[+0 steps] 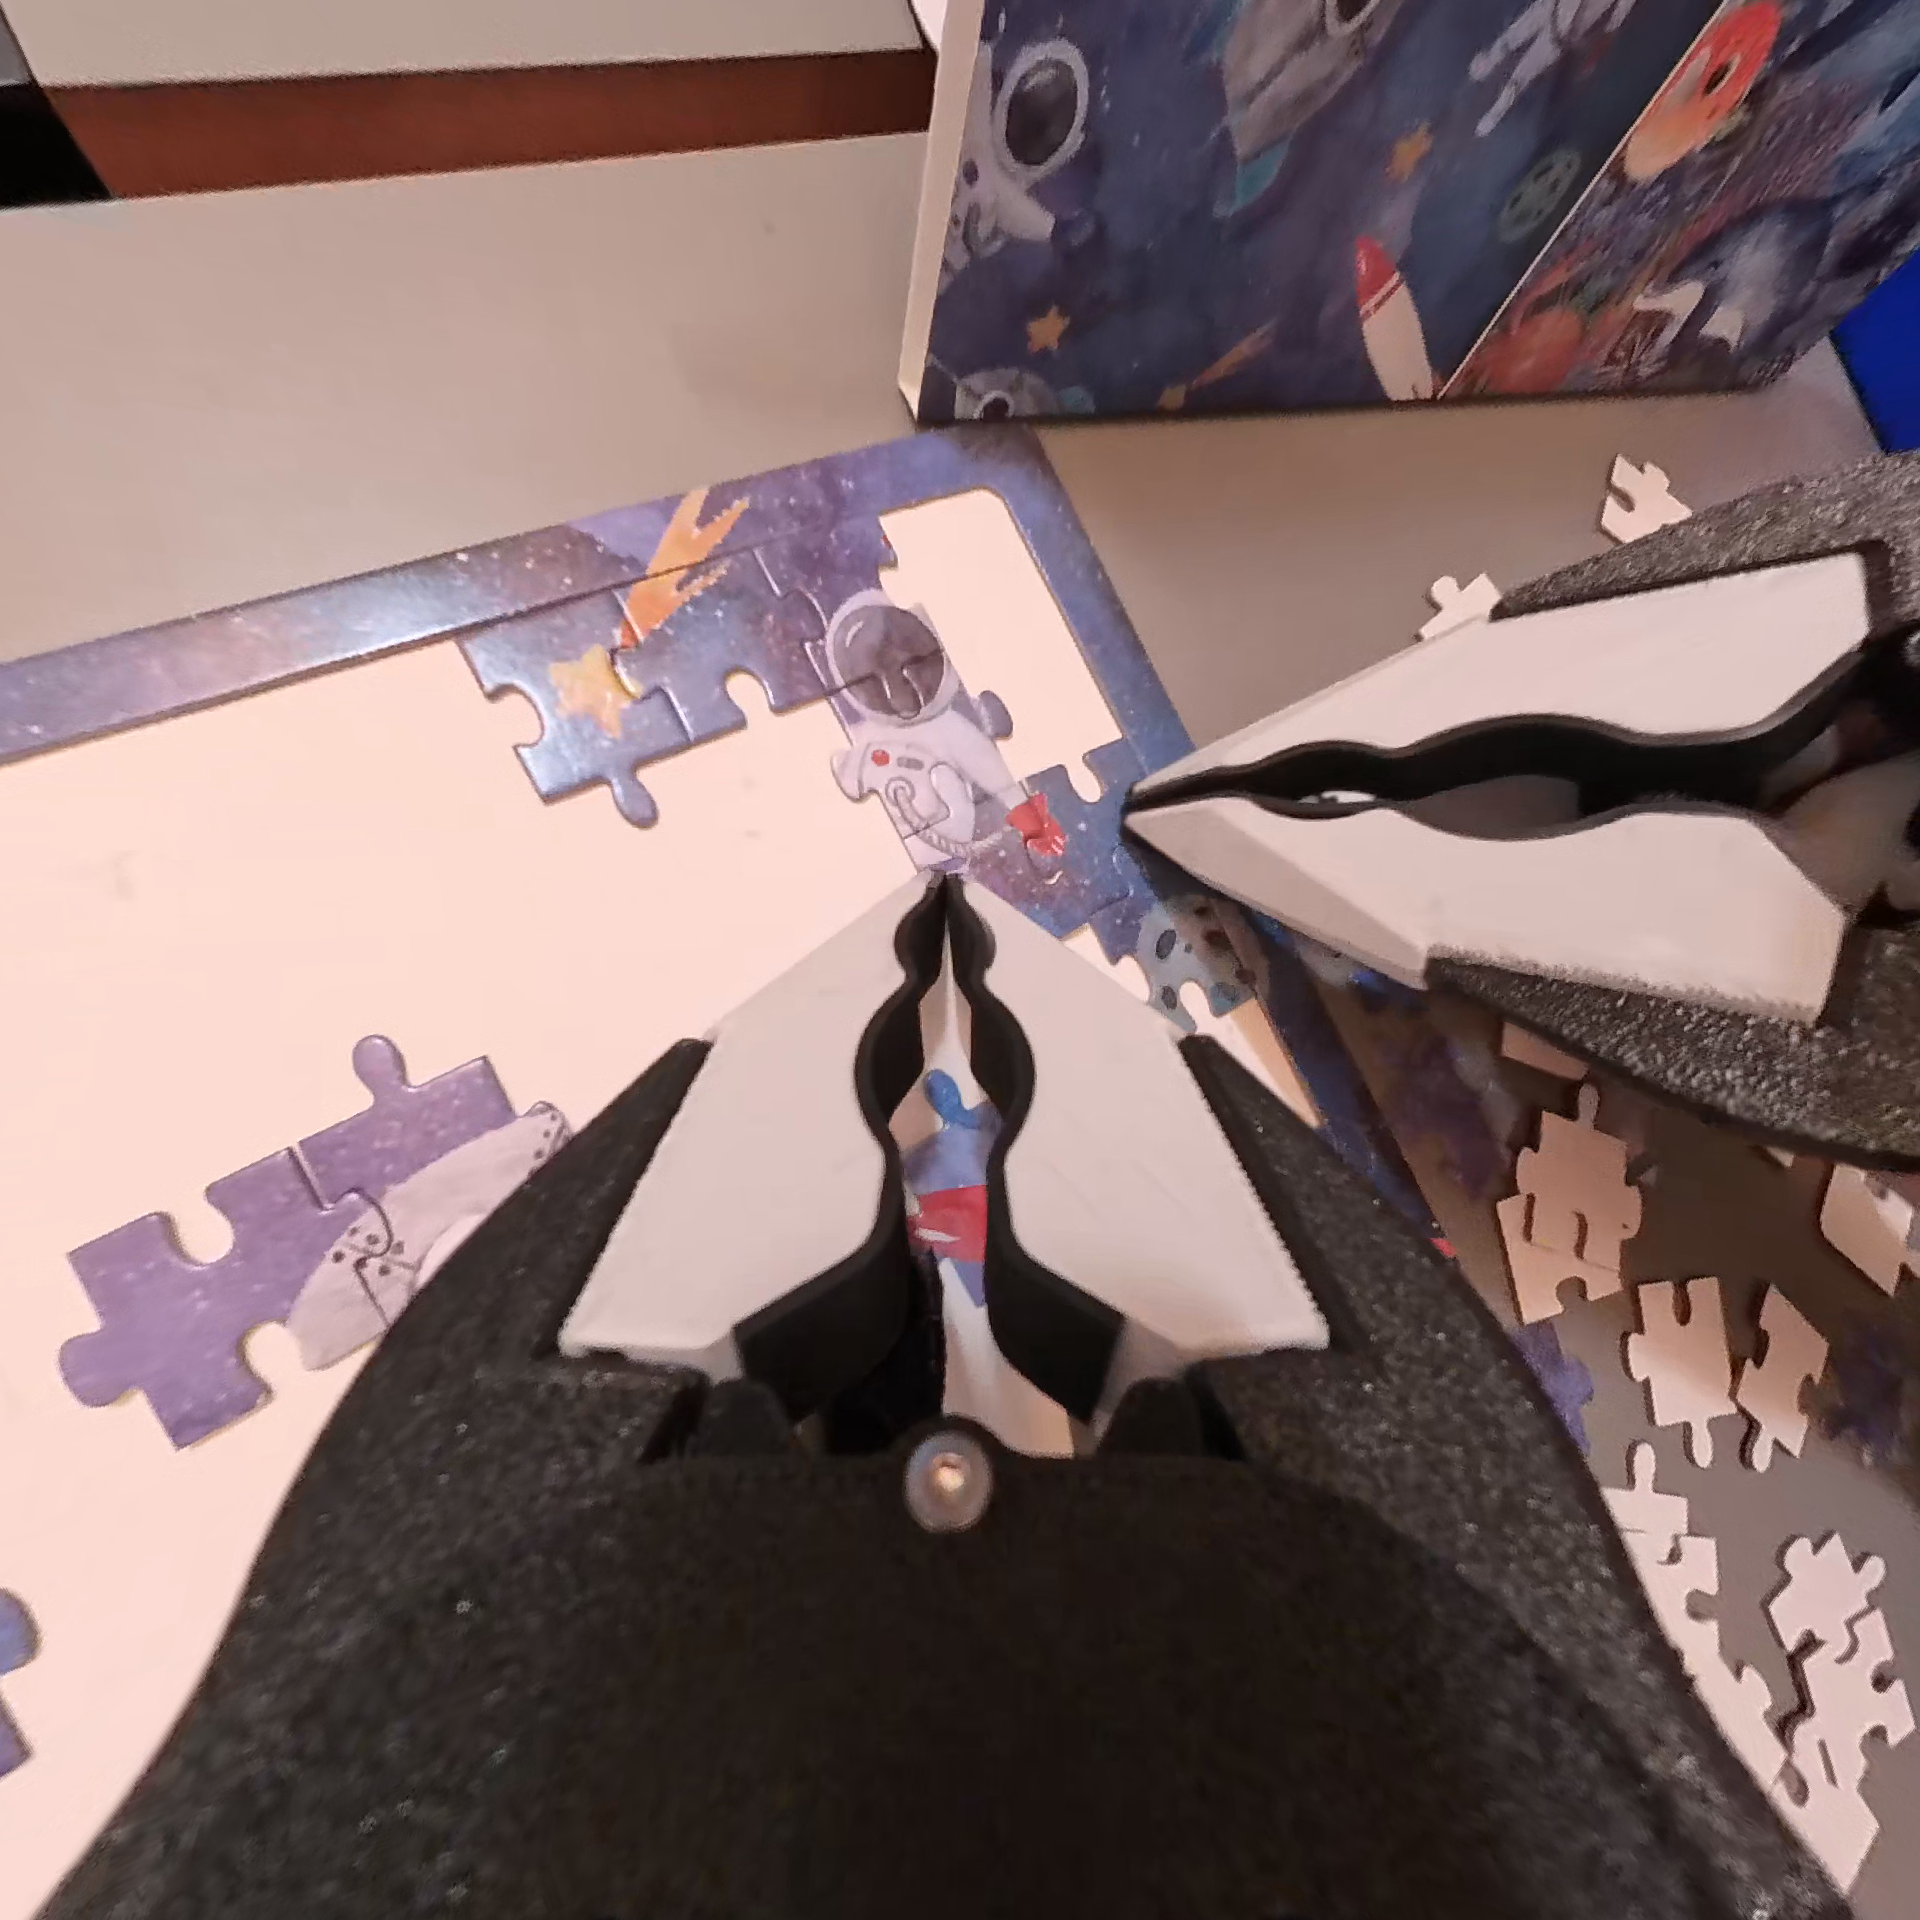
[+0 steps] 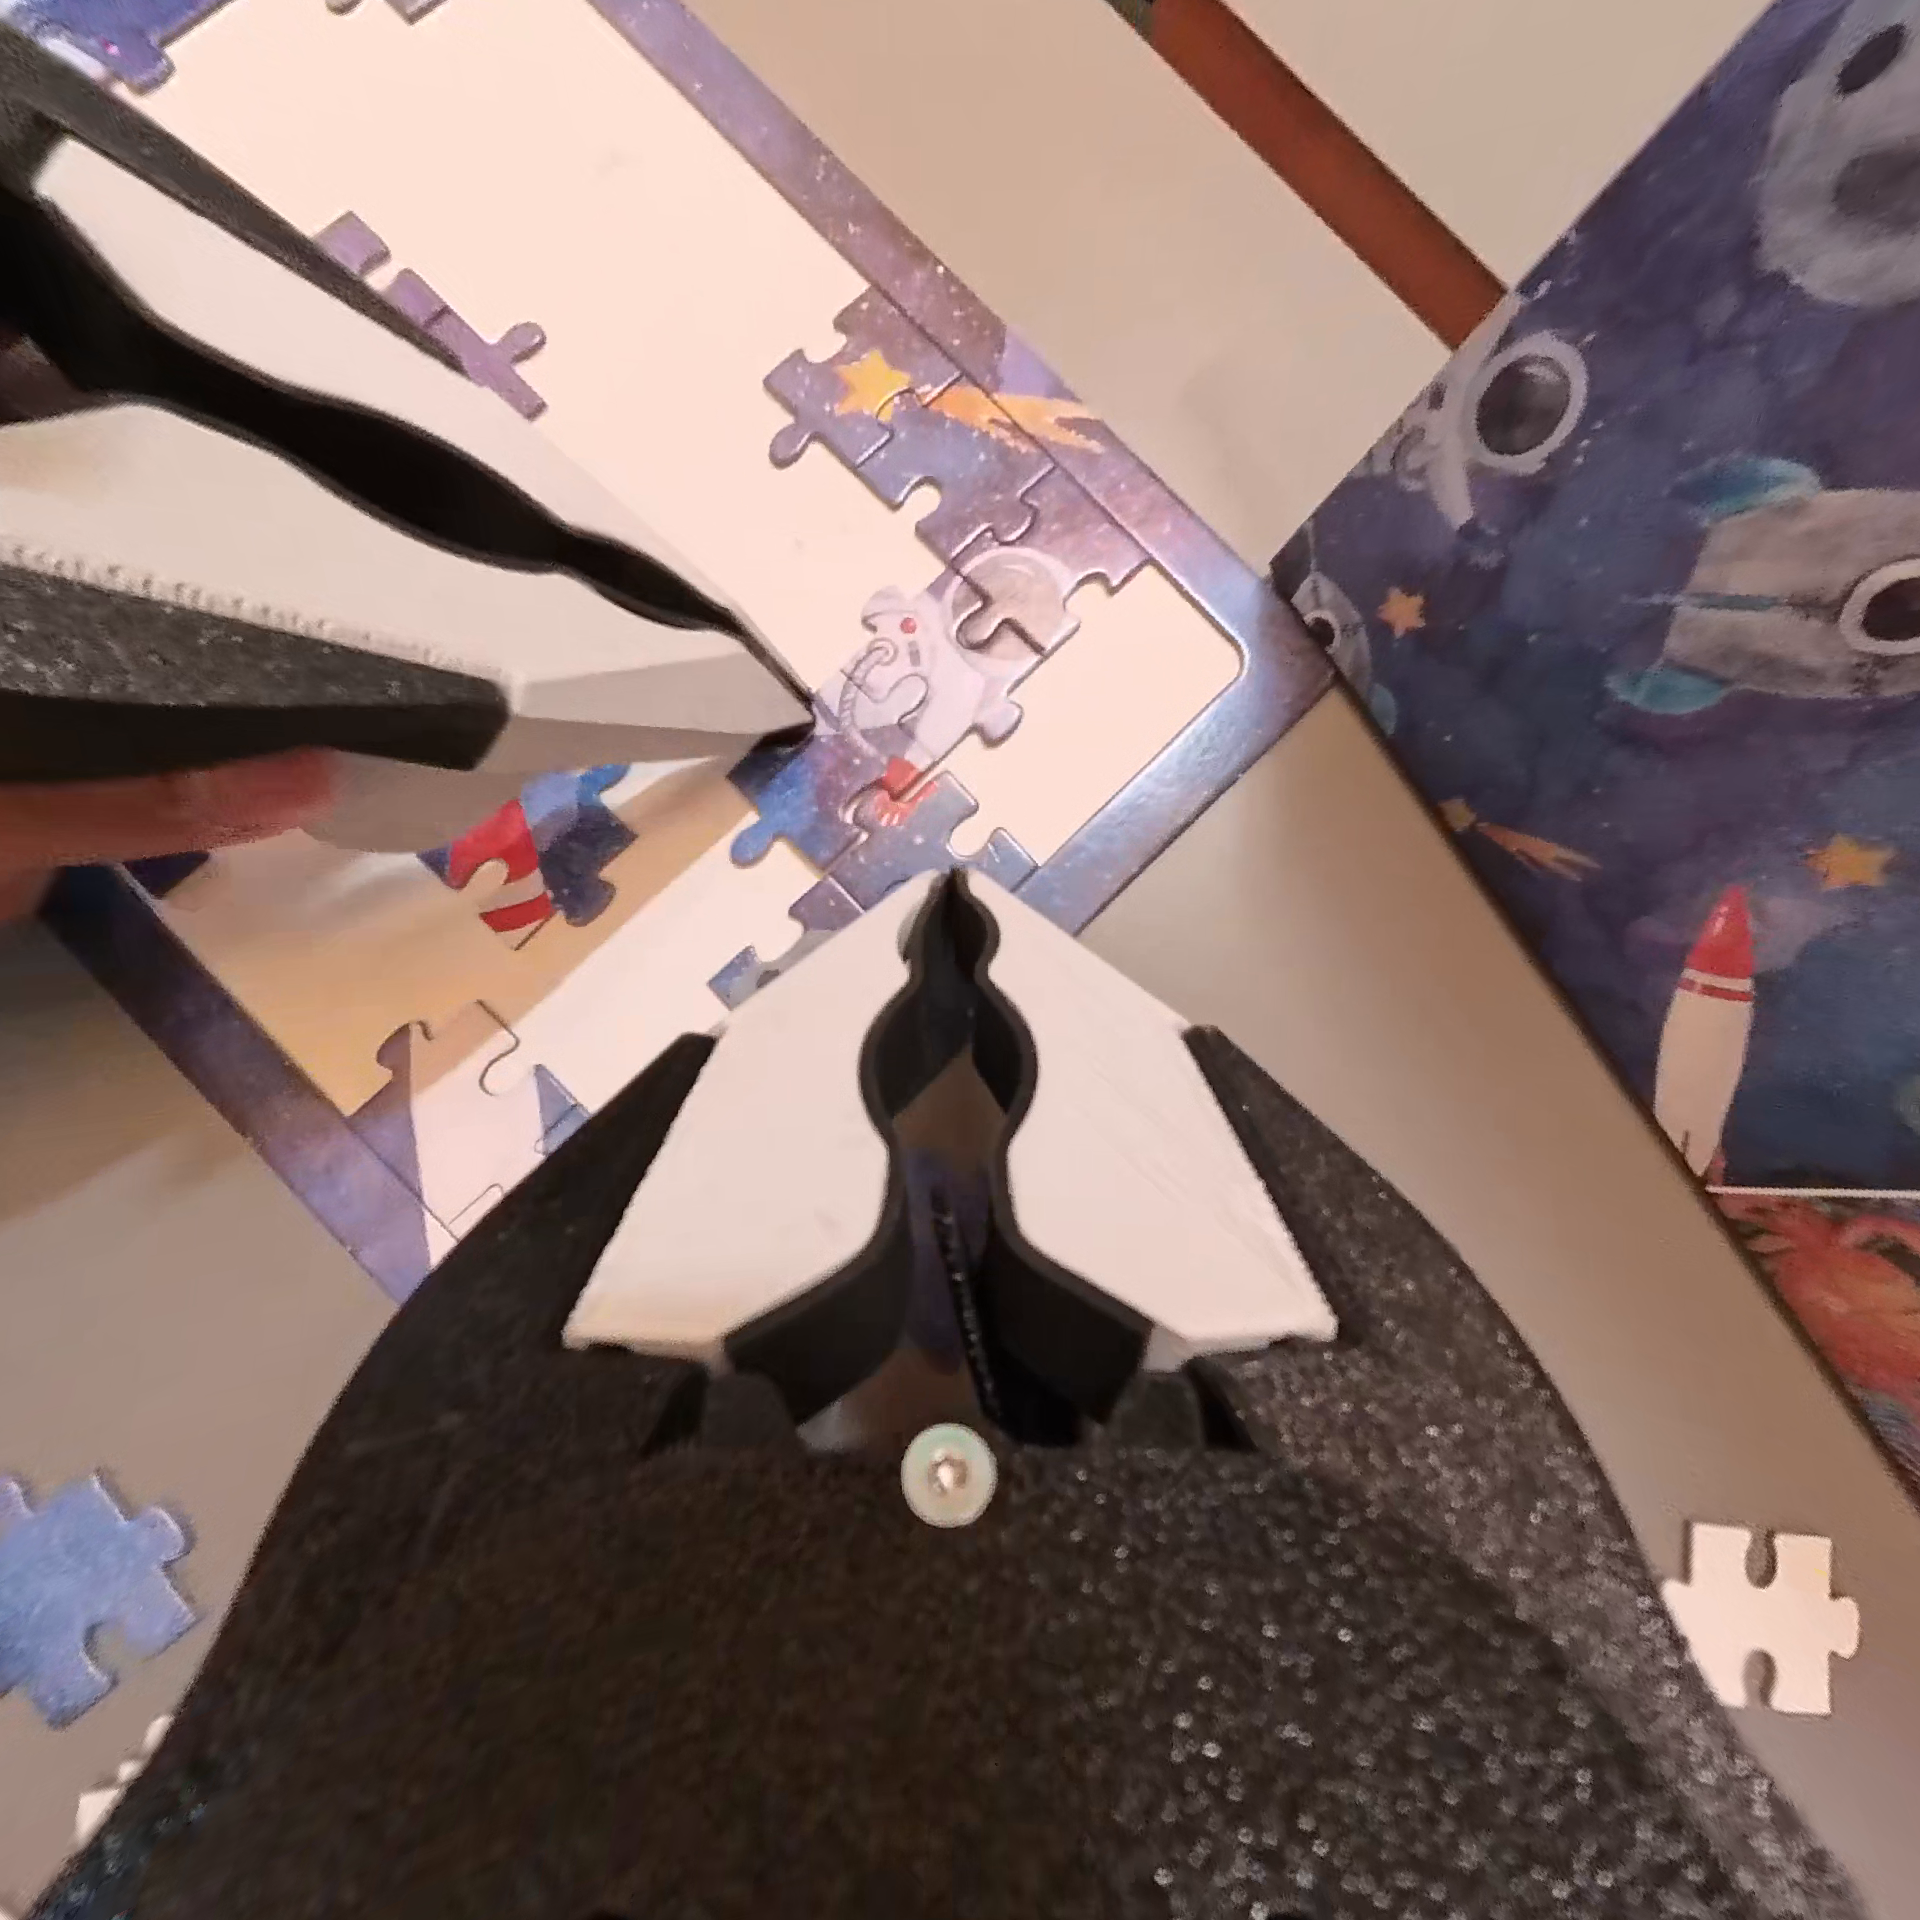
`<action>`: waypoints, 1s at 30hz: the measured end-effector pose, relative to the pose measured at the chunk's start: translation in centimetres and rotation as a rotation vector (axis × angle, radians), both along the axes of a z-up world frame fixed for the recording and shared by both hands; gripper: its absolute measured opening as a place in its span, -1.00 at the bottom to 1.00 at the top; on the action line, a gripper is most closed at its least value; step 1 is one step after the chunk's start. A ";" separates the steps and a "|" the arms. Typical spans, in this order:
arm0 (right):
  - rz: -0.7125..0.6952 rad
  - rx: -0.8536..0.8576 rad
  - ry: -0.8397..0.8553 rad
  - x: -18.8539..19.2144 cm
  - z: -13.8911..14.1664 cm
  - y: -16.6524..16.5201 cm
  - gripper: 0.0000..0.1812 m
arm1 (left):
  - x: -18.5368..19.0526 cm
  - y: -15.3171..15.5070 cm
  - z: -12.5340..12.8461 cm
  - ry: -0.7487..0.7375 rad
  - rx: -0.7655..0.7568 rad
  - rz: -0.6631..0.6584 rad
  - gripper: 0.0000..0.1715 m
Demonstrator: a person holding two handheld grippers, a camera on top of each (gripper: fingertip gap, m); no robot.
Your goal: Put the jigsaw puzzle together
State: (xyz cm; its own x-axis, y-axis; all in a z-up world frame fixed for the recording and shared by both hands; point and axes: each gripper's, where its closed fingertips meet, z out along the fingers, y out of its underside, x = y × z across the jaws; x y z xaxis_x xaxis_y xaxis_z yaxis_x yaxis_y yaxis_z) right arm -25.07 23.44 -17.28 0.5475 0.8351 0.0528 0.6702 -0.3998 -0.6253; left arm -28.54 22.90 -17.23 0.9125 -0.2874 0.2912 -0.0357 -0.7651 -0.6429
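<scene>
The puzzle tray [image 1: 312,883] has a purple starry frame and a cream base. A joined cluster with an astronaut and a comet [image 1: 904,727] sits in its far right corner and also shows in the right wrist view [image 2: 914,665]. A second cluster with a grey ship [image 1: 312,1226] lies at the left. My left gripper [image 1: 945,883] is shut, its tips down on the pieces just below the astronaut. A red and blue rocket piece [image 1: 951,1195] lies under it. My right gripper [image 2: 951,883] is shut, its tips on the pieces by the tray's right edge.
The space-printed puzzle box [image 1: 1351,208] stands just beyond the tray, close on the right in the right wrist view [image 2: 1662,623]. Several loose face-down pieces [image 1: 1558,1226] lie right of the tray. A white piece [image 2: 1756,1631] and a blue piece [image 2: 83,1579] lie on the table. Some 4 cm of space lies between my two pairs of fingers.
</scene>
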 end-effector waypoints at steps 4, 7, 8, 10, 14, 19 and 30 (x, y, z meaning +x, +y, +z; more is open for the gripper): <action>0.002 -0.001 -0.001 0.0 0.0 0.0 -1.00 | 0.1 0.0 0.0 0.009 0.004 -0.007 -1.00; -0.009 -0.023 0.022 0.0 -0.1 0.0 -1.00 | 0.0 0.1 0.1 0.022 0.010 -0.014 -1.00; -0.009 -0.026 0.026 0.0 -0.1 0.0 -1.00 | 0.1 0.1 0.4 0.031 0.025 -0.018 -1.00; -0.008 -0.029 0.030 0.0 -0.1 0.0 -1.00 | 0.2 0.3 0.9 0.063 0.063 -0.037 -1.00; -0.010 -0.036 0.038 0.0 -0.1 0.0 -1.00 | 1.2 0.4 0.6 0.107 0.073 -0.088 -1.00; -0.011 -0.037 0.040 0.0 -0.1 0.0 -1.00 | 1.4 0.5 0.0 0.176 0.069 -0.117 -1.00; -0.013 -0.046 0.053 0.0 -0.1 -0.1 -1.00 | 1.6 0.9 0.1 0.174 0.091 -0.129 -1.00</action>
